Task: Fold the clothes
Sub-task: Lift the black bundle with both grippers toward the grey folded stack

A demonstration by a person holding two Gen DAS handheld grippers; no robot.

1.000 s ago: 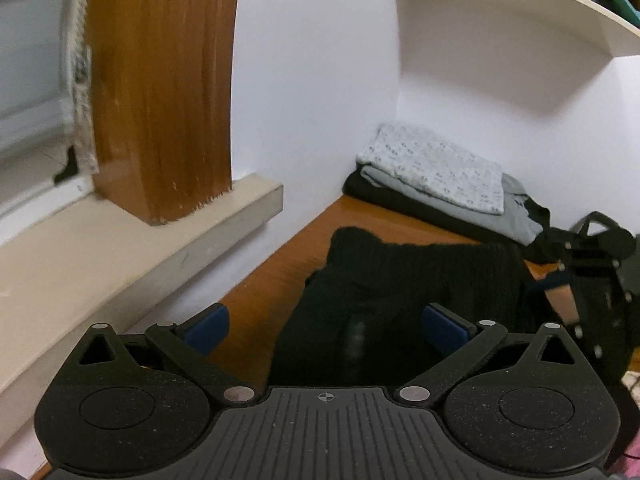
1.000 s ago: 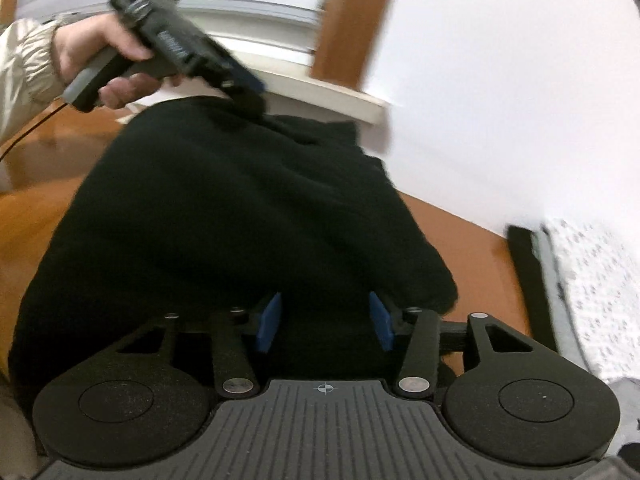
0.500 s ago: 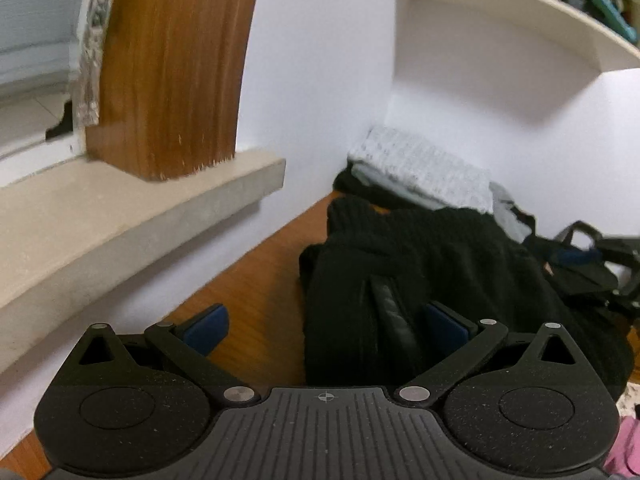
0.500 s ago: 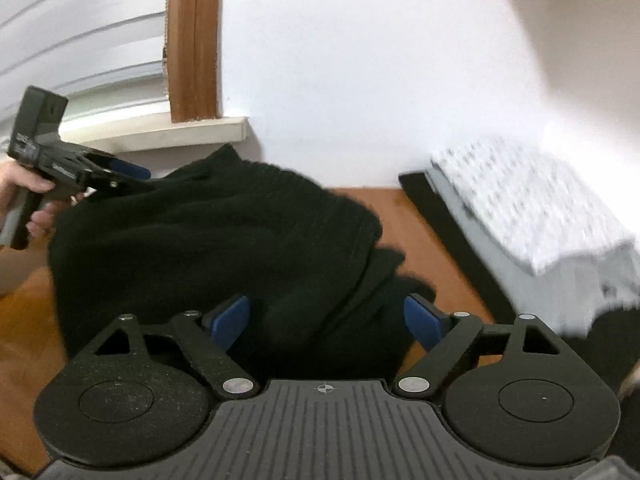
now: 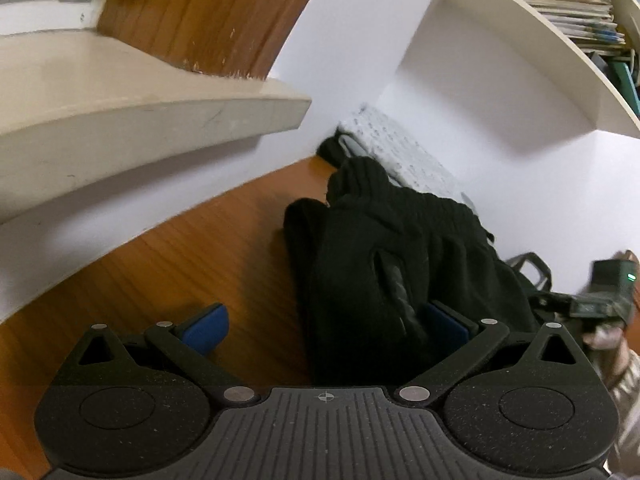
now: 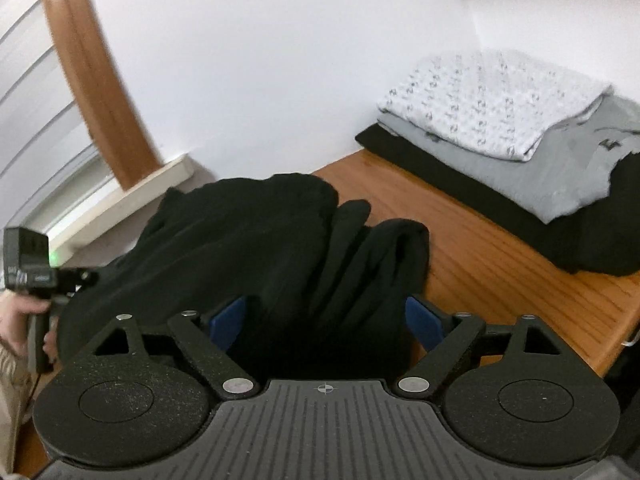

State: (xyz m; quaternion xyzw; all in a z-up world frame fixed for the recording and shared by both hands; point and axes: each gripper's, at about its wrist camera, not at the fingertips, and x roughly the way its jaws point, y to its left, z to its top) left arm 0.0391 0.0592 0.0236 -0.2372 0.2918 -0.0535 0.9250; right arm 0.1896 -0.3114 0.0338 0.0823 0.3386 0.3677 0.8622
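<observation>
- Black garment [image 6: 280,248] lies bunched on the wooden counter [image 6: 500,256], its folds heaped and ridged rather than flat.
- Right gripper [image 6: 326,320] sits low over the near edge of the cloth; its jaws are opening, blue pads spread wide, fabric between them but no pad pressing on it. Nothing pinched there.
- Left gripper [image 5: 324,326] is spread wide too: one blue pad over bare wood, the other just beside the cloth's edge, holding nothing.
- Off in the corner against the wall, a finished stack [image 6: 500,120]: patterned white piece on top, grey below, black underneath.
- My read: a fold has just been laid down and let go, so this garment is mid-fold, not done. It looks too lumpy to join the stack.
- Next move calls for fresh holds on two edges of the heap, one per gripper, then a flattening pull or another fold across.
- Watch for thick layers: a pinch could catch only the top ply.
</observation>
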